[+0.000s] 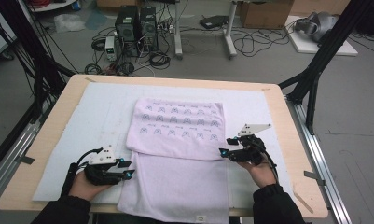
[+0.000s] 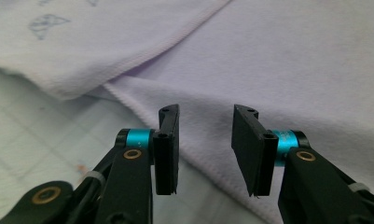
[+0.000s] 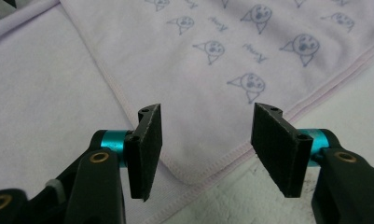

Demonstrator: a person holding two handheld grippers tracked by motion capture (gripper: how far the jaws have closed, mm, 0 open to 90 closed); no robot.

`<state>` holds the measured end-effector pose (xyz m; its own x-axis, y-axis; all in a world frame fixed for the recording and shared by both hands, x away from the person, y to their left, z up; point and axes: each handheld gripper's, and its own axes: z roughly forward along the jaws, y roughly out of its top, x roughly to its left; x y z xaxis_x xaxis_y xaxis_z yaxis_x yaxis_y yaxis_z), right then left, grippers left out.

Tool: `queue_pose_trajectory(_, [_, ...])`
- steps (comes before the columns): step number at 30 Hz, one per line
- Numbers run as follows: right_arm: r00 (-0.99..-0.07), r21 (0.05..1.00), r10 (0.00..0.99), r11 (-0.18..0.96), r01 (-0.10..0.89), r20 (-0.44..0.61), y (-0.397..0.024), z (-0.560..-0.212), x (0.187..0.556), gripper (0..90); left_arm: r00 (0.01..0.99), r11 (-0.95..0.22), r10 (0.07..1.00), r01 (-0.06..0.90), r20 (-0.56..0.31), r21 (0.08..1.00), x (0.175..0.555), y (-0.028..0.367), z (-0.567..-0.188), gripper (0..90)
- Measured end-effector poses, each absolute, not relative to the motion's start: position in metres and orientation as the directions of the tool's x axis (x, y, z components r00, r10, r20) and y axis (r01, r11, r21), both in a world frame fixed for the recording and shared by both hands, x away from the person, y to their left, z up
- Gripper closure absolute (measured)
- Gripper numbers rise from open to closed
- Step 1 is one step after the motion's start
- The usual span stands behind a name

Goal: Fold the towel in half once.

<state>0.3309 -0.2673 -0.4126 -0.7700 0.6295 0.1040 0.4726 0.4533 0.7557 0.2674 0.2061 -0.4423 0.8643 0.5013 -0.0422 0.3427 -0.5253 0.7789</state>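
Nearest of all, at the bottom edge of the high view, two dark sleeves come in, each hand wrapped round a black two-jaw gripper. Between them the pale lilac towel [image 1: 177, 154] spills over the near edge of the light wooden table [image 1: 287, 116]; it lies on a white padded mat [image 1: 86, 121] that covers most of the tabletop.

Its far half has been folded toward the person, so a printed panel with rows of small blue-grey cartoon figures sits in the middle of the frame, on top of the plain lower layer. That folded edge runs straight across from one gripper to the other.

At lower left, the left gripper [image 1: 125, 169] rests low beside the plain layer's left edge. In its own view the jaws stand apart with nothing between them, the towel's hemmed border just ahead and the fold running off to the upper left of the frame.

Right of centre, the right gripper [image 1: 226, 146] hovers at the right end of the folded edge. Its own view shows the jaws spread wide and empty, with the rounded, stitched corner of the printed panel directly between and beyond them.

My guess is both hands are lined up on opposite ends of the fold for a reason: either they have just let the flap down, or they are about to pinch the edges for another fold.
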Motion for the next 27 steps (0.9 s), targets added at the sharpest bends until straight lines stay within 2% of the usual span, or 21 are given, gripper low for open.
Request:
queue_pose_trajectory(3, [-0.771, 0.739, 0.627, 0.466, 0.487, 0.114, -0.265, -0.416, 0.332, 40.6, 0.867, -0.532, 0.498, 0.327, -0.024, 0.781, 0.265, 0.205, -0.448, 74.6])
queue_pose_trajectory(5, [-0.774, 0.740, 0.624, 0.471, 0.480, 0.104, -0.262, -0.416, 0.332, 40.5, 0.871, -0.536, 0.492, 0.322, -0.022, 0.781, 0.264, 0.205, -0.448, 86.7])
queue_pose_trajectory(10, [-0.782, 0.732, 0.615, 0.484, 0.480, 0.106, -0.256, -0.421, 0.334, 39.4, 0.862, -0.550, 0.507, 0.333, -0.010, 0.766, 0.260, 0.209, -0.444, 88.5])
queue_pose_trajectory(14, [-0.793, 0.729, 0.602, 0.499, 0.469, 0.099, -0.253, -0.420, 0.332, 39.1, 0.852, -0.535, 0.523, 0.348, -0.023, 0.770, 0.250, 0.228, -0.438, 88.2])
queue_pose_trajectory(15, [-0.794, 0.731, 0.599, 0.497, 0.468, 0.100, -0.253, -0.420, 0.332, 39.1, 0.846, -0.520, 0.532, 0.360, -0.036, 0.774, 0.248, 0.232, -0.437, 85.3])
queue_pose_trajectory(17, [-0.800, 0.733, 0.594, 0.506, 0.455, 0.086, -0.252, -0.419, 0.331, 39.3, 0.840, -0.522, 0.541, 0.362, -0.028, 0.773, 0.248, 0.238, -0.434, 71.3])
queue_pose_trajectory(24, [-0.806, 0.733, 0.584, 0.505, 0.456, 0.098, -0.253, -0.423, 0.336, 45.0, 0.834, -0.495, 0.551, 0.346, -0.020, 0.797, 0.268, 0.226, -0.428, 64.6])
queue_pose_trajectory(27, [-0.801, 0.729, 0.586, 0.496, 0.472, 0.121, -0.254, -0.428, 0.341, 48.6, 0.818, -0.484, 0.575, 0.344, -0.004, 0.805, 0.283, 0.220, -0.428, 65.0])
